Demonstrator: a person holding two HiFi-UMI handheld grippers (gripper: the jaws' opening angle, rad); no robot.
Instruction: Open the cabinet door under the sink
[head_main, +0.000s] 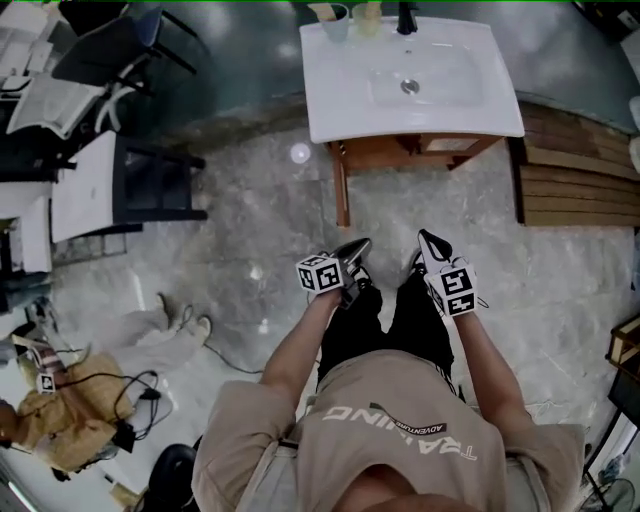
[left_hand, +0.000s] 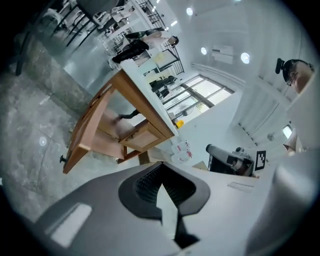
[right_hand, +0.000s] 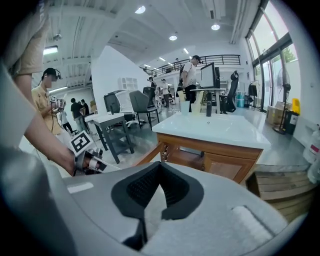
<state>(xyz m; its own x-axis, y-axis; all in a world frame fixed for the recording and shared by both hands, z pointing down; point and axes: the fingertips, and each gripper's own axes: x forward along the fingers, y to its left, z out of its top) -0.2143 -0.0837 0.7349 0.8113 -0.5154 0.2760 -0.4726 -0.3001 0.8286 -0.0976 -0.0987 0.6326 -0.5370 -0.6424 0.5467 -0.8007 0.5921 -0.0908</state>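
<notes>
The person stands on the grey stone floor (head_main: 250, 210) some way in front of the sink (head_main: 340, 100), with both grippers held up before the waist and well apart from the furniture. The left gripper (head_main: 358, 245) is clenched: in the left gripper view its two dark jaws meet at the tips (left_hand: 161, 164) and nothing is between them. The right gripper (head_main: 428, 238) is also closed and empty, and in the right gripper view its jaws touch at the front (right_hand: 160, 163). The wooden cabinet (head_main: 420, 150) sits under the white sink, and its cabinet door (head_main: 341, 185) stands open, swung out toward the person on the left side of the cabinet as the head view shows it. The left gripper view shows this door (left_hand: 82, 137) tilted, because the camera is rolled, with a small dark knob (left_hand: 62, 159) near its free edge. Two cups (head_main: 335, 20) and a black faucet (head_main: 406, 18) stand at the back of the sink. A wooden pallet (head_main: 575, 175) lies on the floor just right of the cabinet.
</notes>
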